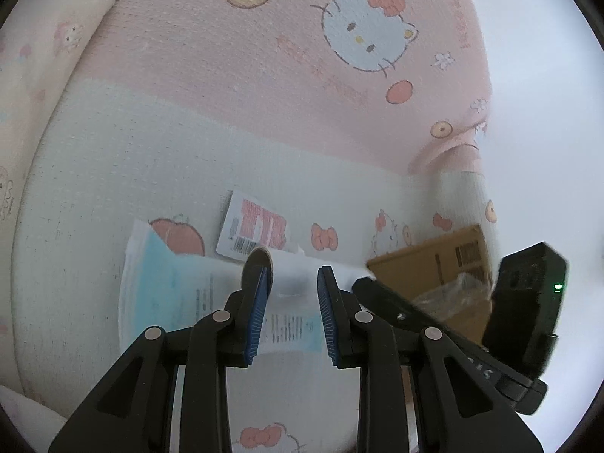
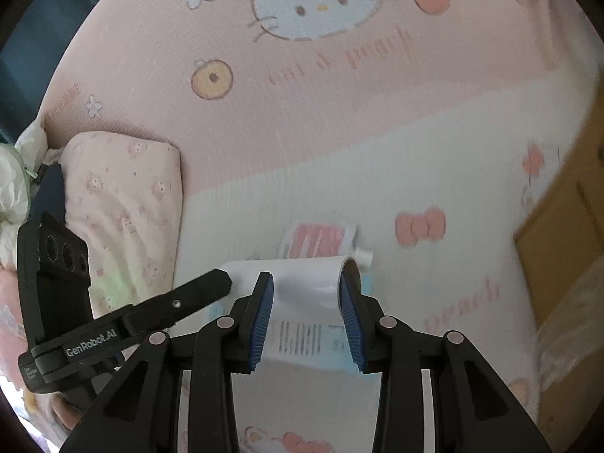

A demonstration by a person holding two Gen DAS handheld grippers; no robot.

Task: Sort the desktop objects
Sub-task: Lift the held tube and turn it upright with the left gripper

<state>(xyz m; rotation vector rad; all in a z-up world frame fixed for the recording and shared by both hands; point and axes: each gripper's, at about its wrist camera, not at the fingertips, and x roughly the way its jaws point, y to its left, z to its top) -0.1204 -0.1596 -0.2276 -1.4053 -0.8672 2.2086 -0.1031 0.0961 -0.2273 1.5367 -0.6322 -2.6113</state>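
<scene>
We see a pink-and-white cartoon-cat sheet covering the whole work surface, pink band far, white band near. A pale pillow with small pink prints lies at the left edge in the right wrist view. A brown cardboard box sits on the right side of the left wrist view, crinkled clear plastic at its near edge; the right wrist view catches it only as a blurred tan shape at the right border.

Task items are in the middle of the white band. A white-and-light-blue tube, printed text and barcode up, lies flat with its white cap end far from us. Just past it lies a small white sachet with red lettering and a barcode, close to the tube's far end; touching or not, we cannot tell.

Left gripper: blue pads apart, tube body showing between them, nothing clamped. Right gripper: pads apart, straddling the tube's white section near the cap end; contact with the tube we cannot confirm. Both grippers sit side by side over the same tube.
</scene>
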